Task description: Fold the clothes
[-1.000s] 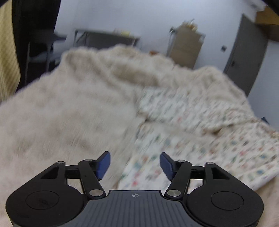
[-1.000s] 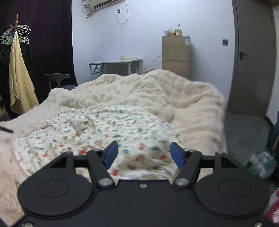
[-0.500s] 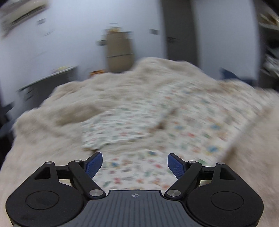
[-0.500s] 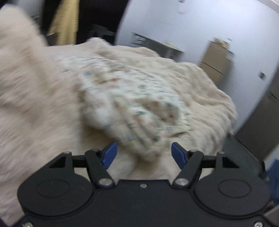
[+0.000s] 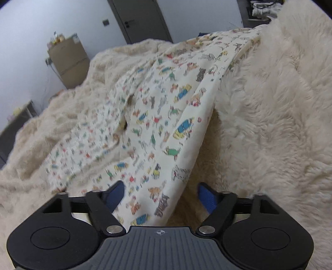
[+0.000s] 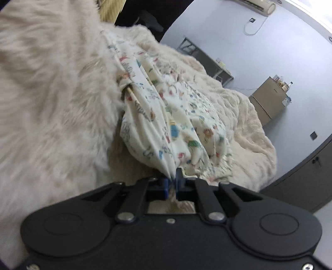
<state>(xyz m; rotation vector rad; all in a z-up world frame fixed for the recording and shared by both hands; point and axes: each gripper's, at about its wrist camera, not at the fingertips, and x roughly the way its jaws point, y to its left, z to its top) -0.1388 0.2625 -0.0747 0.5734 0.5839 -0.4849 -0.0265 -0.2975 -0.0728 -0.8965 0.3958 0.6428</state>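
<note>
Looking through the left wrist, your left hand-held gripper [image 5: 160, 194] stands wide open around the printed garment [image 5: 166, 108] on the bed [image 5: 280, 114]. Through the right wrist, your right hand-held gripper [image 6: 171, 183] pinches its bunched edge; folding seems barely begun.

The left wrist view sat low and close over the fluffy blanket [image 5: 269, 116], tilted, facing a grey door [image 5: 141, 18]; the right wrist view, tilted the other way, looked along the bed toward a desk [image 6: 207, 60]; both shared the printed garment [image 5: 161, 116] [image 6: 176, 116], blanket and brown cabinet [image 5: 68, 60] [image 6: 269, 99].
</note>
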